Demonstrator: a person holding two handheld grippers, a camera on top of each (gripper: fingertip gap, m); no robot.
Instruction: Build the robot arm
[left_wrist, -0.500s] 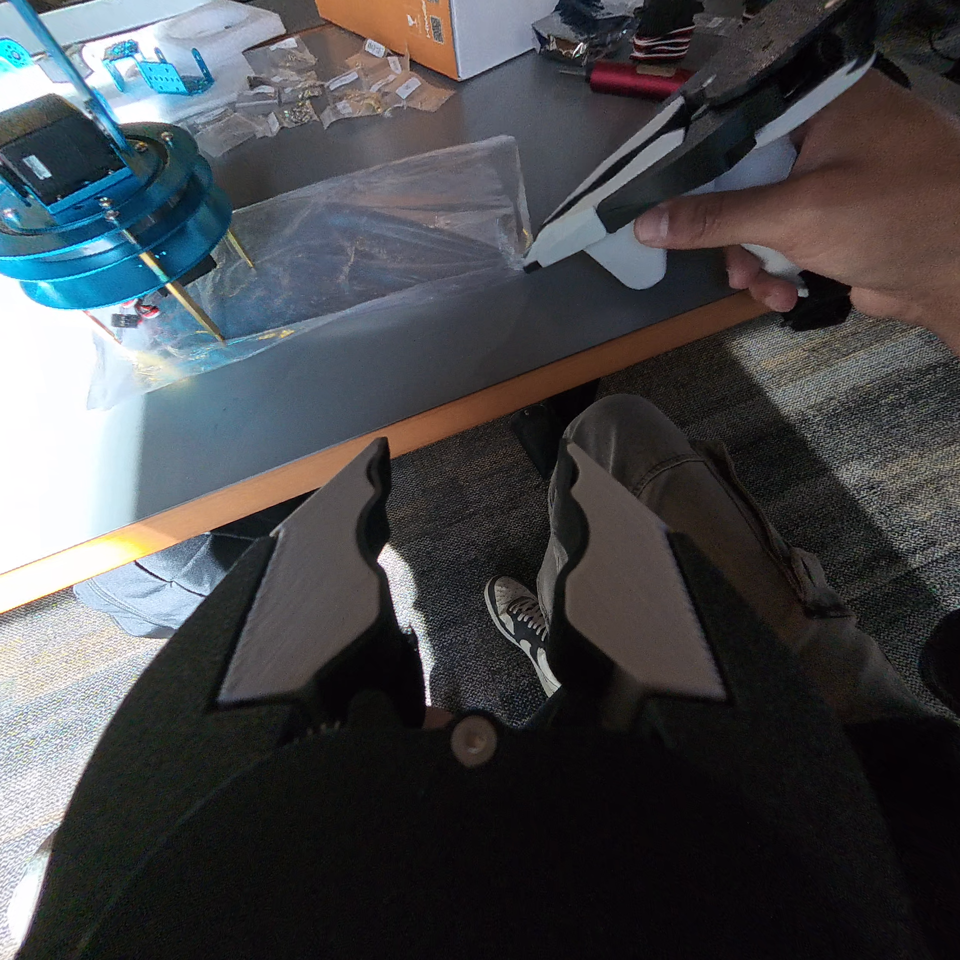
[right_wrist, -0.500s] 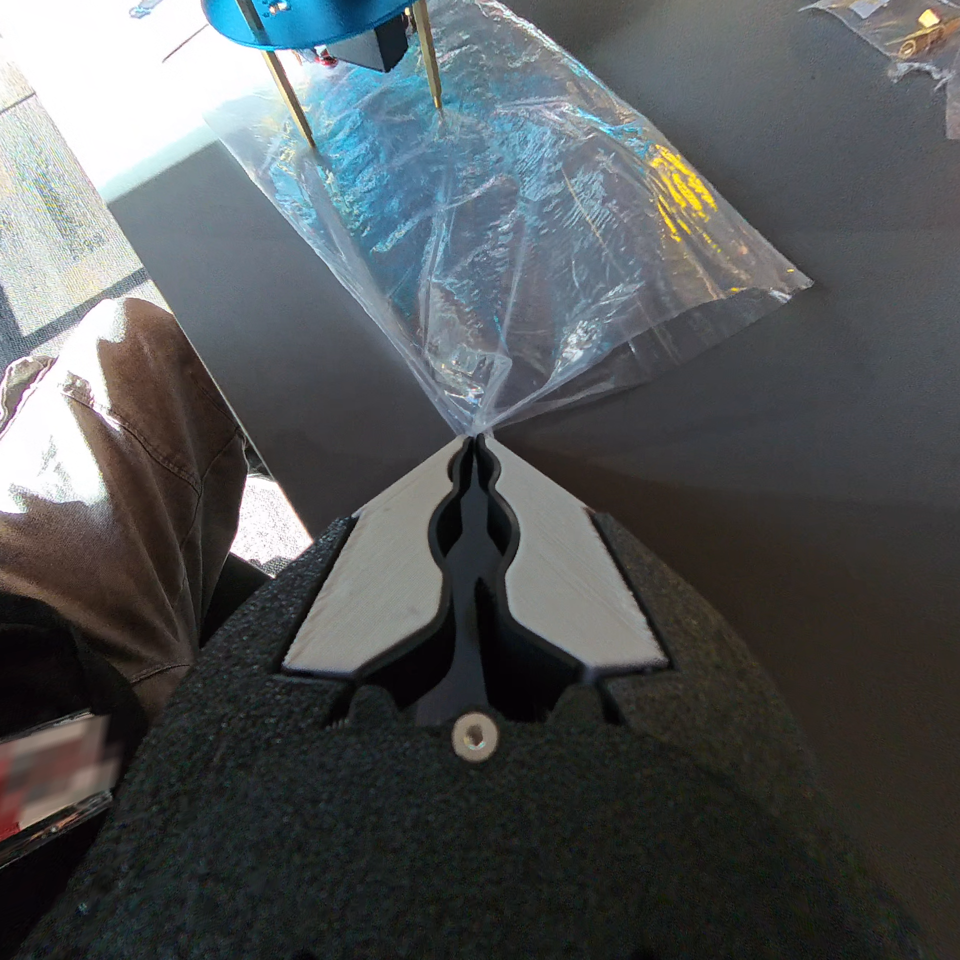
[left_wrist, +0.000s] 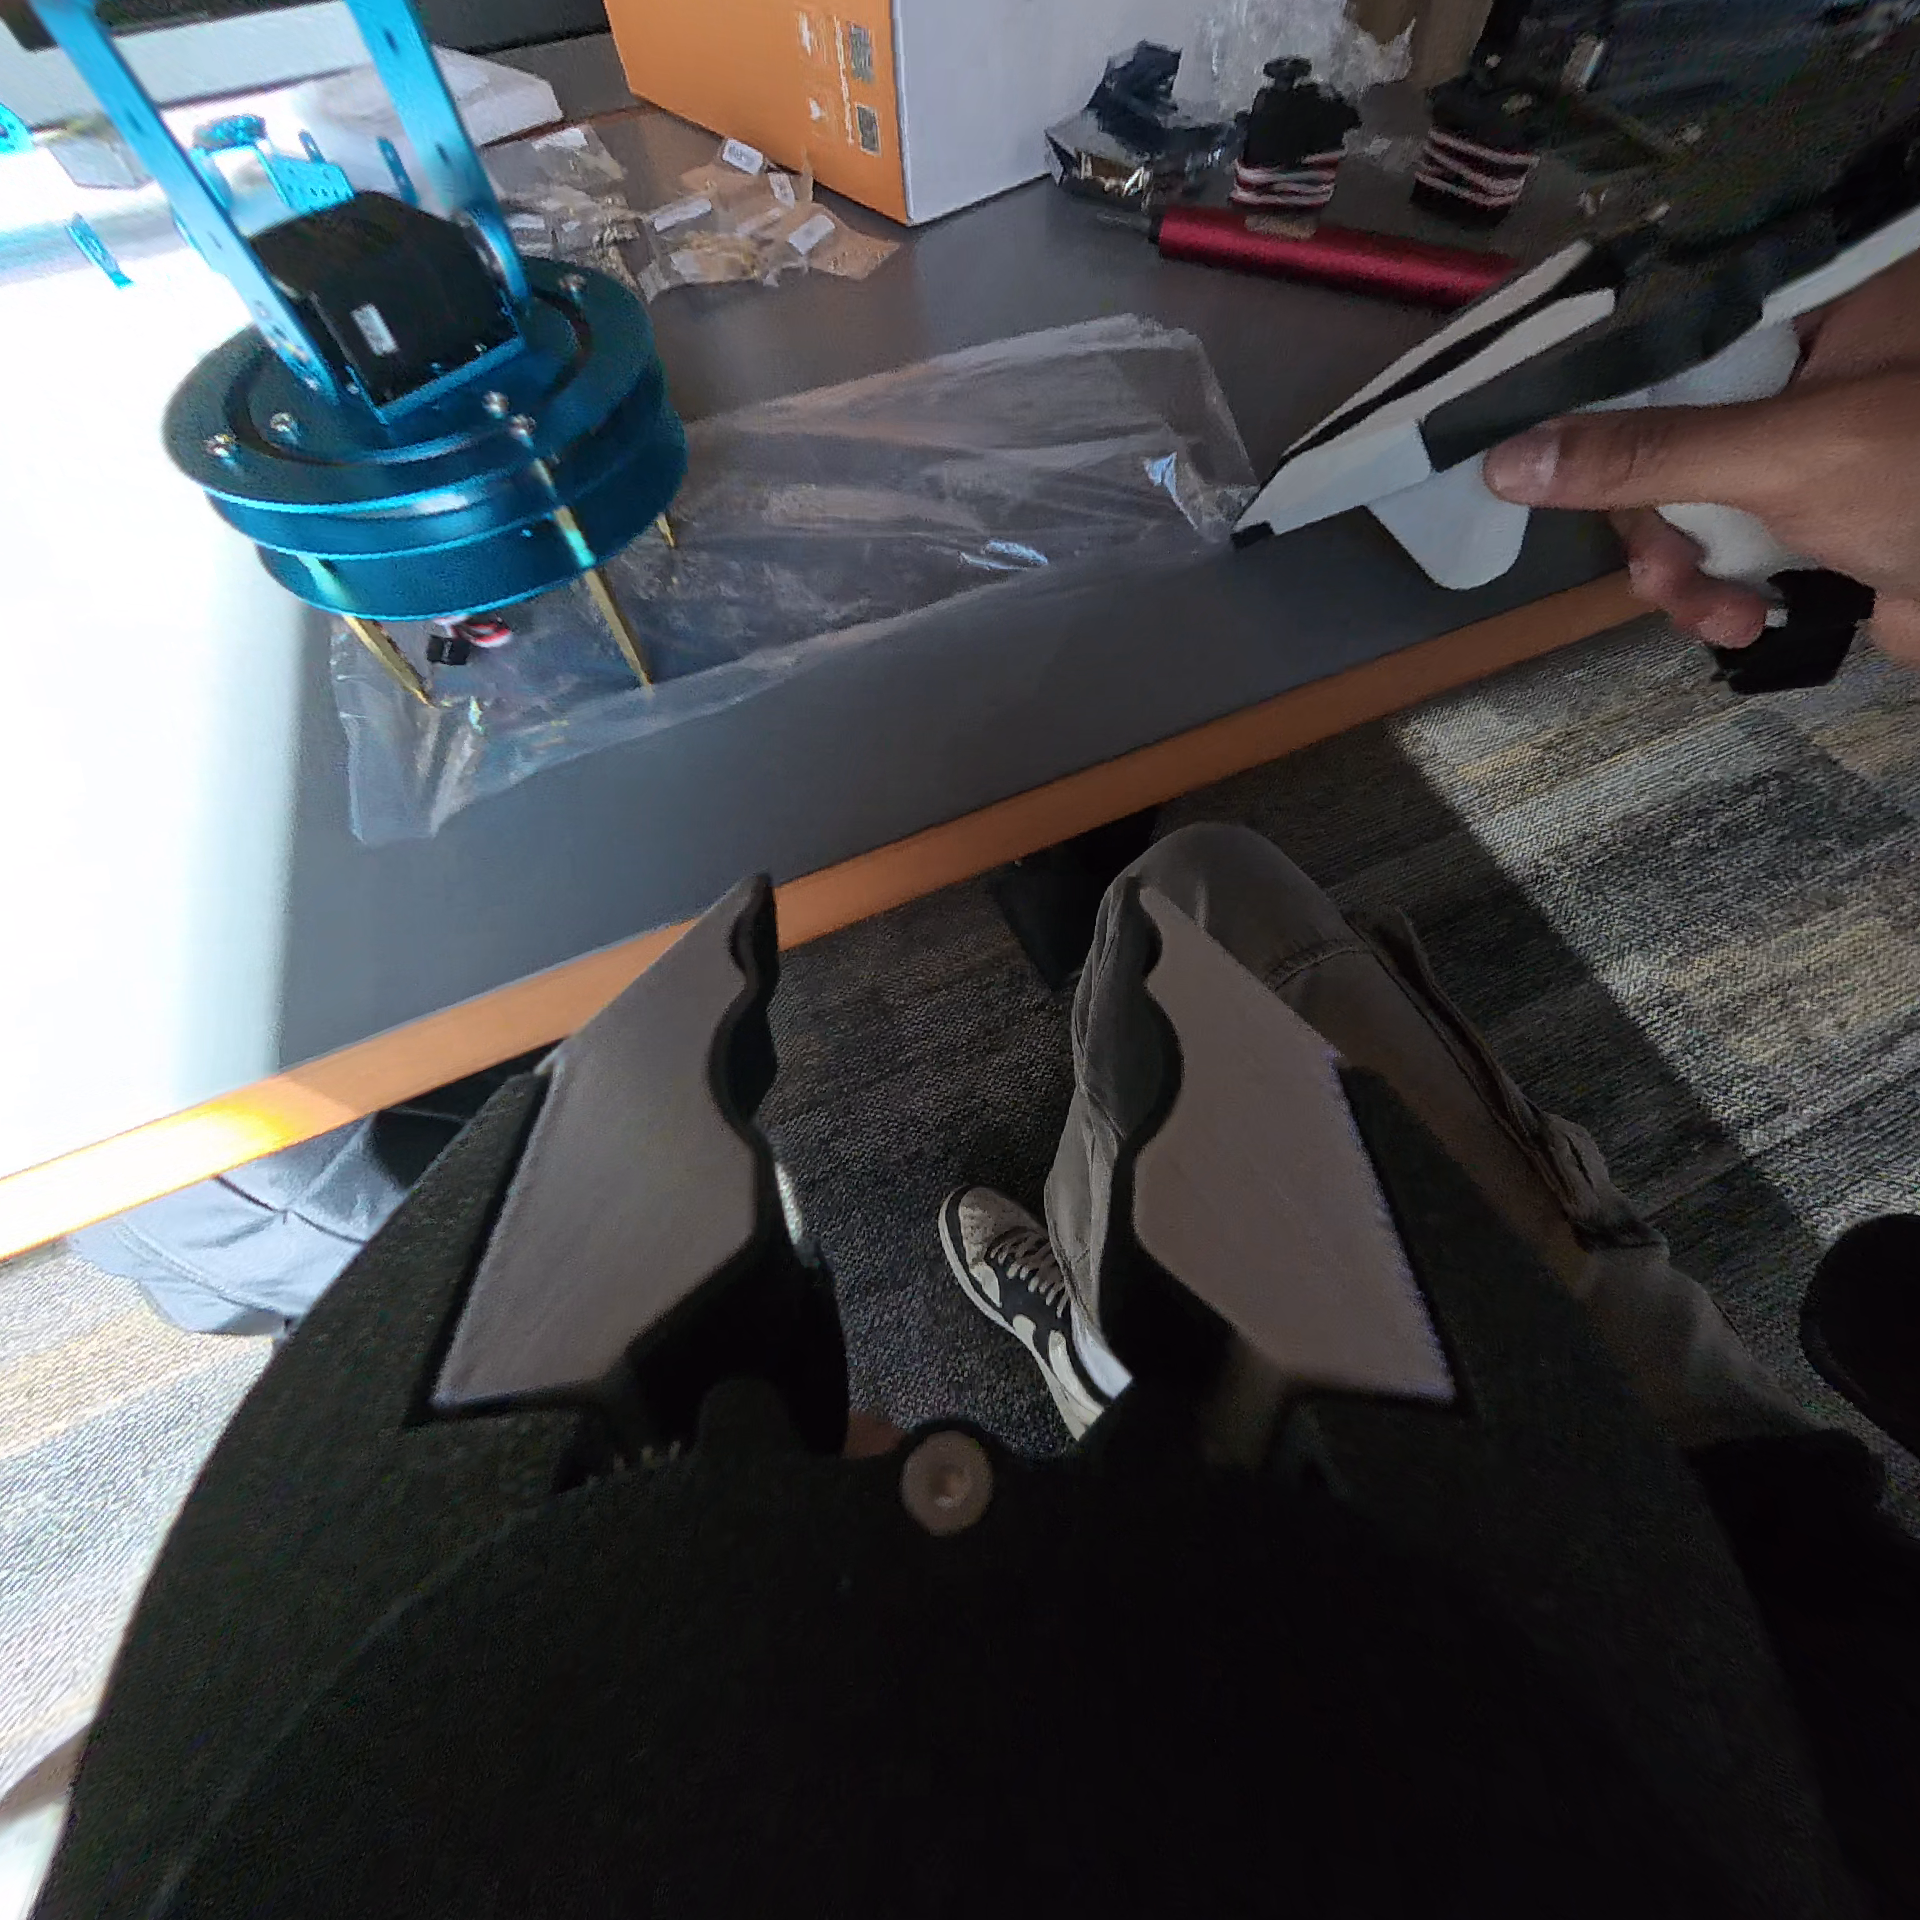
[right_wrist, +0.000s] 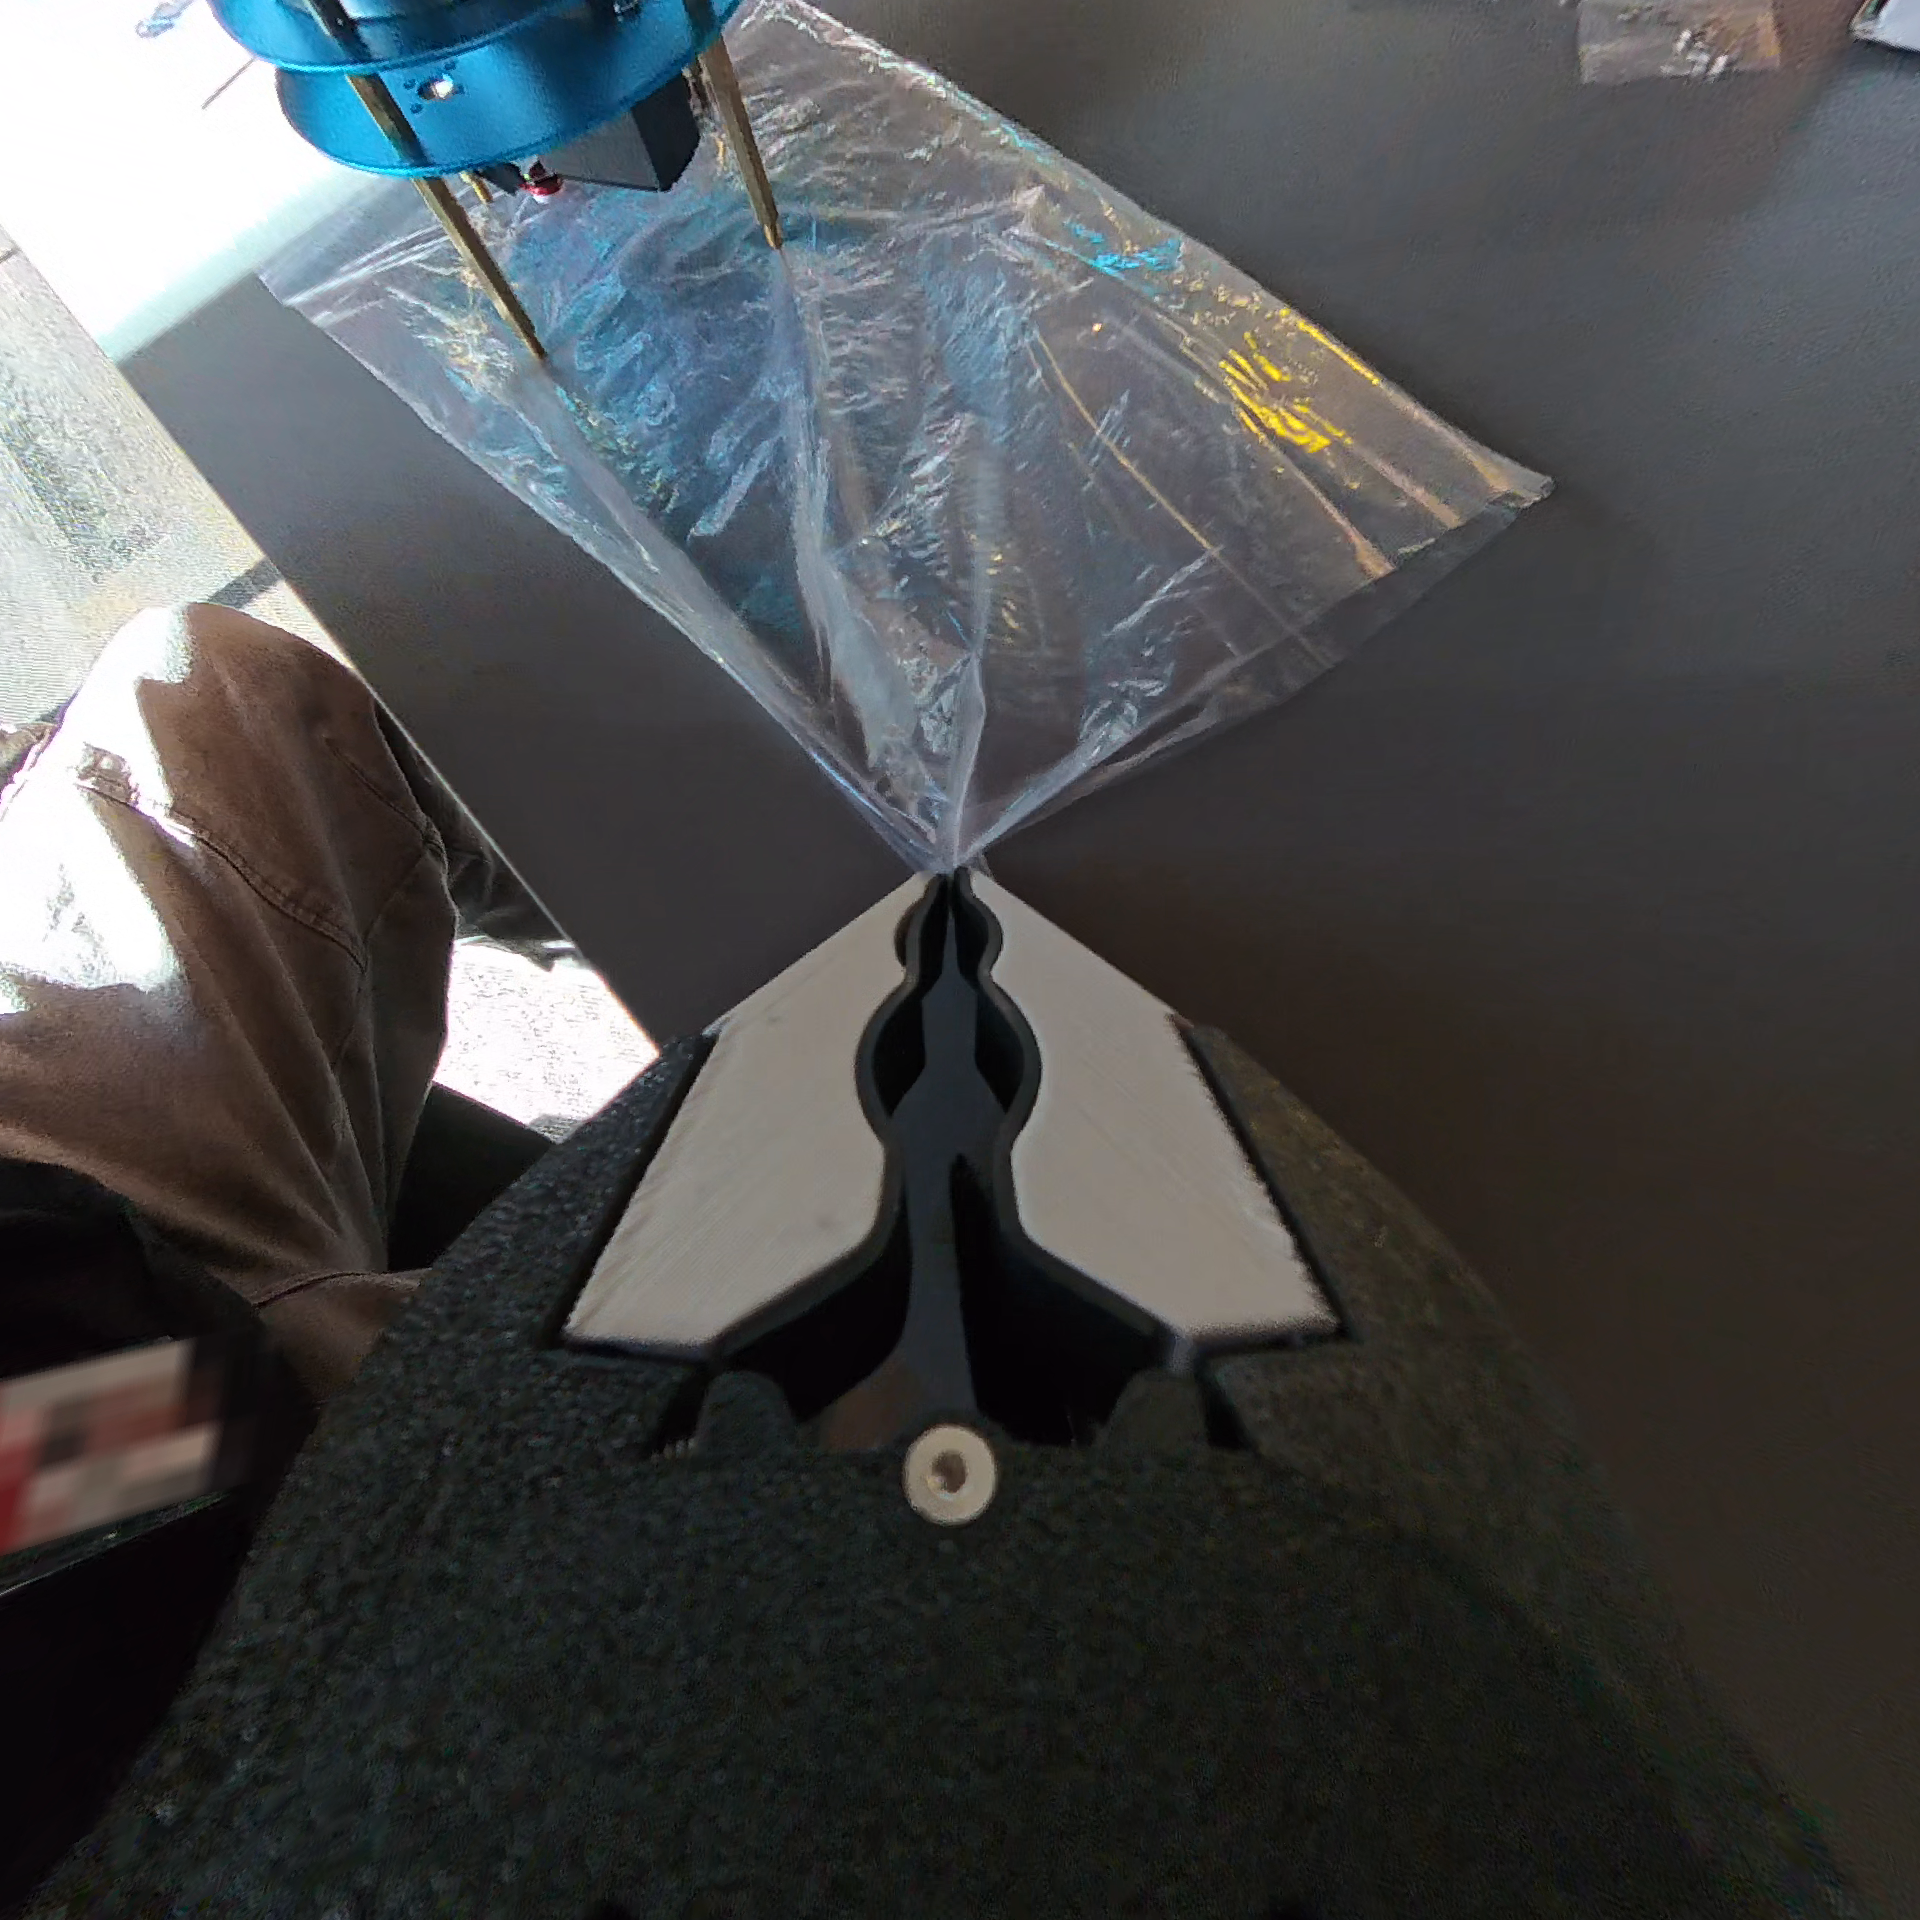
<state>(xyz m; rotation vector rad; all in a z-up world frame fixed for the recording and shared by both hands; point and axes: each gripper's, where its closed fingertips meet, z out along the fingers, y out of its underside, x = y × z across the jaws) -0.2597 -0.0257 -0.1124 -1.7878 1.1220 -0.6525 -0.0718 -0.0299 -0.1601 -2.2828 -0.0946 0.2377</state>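
Note:
A clear plastic bag (right_wrist: 997, 468) lies flat on the dark grey table (right_wrist: 1507, 935). A blue round metal base (right_wrist: 488, 94) on thin brass legs stands on the bag's far end. My right gripper (right_wrist: 951, 878) is shut on the near corner of the bag and pulls it taut. In the left wrist view the same bag (left_wrist: 914, 499), blue base (left_wrist: 426, 447) and right gripper (left_wrist: 1252, 530) show on the table. My left gripper (left_wrist: 951, 935) is open and empty, held off the table's front edge above the carpet.
An orange and white box (left_wrist: 831, 94), small bags of parts (left_wrist: 686, 218), a red tube (left_wrist: 1320, 249) and black motors (left_wrist: 1288, 145) lie at the back of the table. The table's wooden edge (left_wrist: 1039, 810) runs across. A person's leg (left_wrist: 1226, 1039) and shoe (left_wrist: 1029, 1299) are below. Across from one pair of fingers to the other is roughly 20 cm.
The right gripper has pulled the bag's corner tighter, so the plastic is stretched. The left gripper's view has shifted, so the table and blue base show lower and more to the right.

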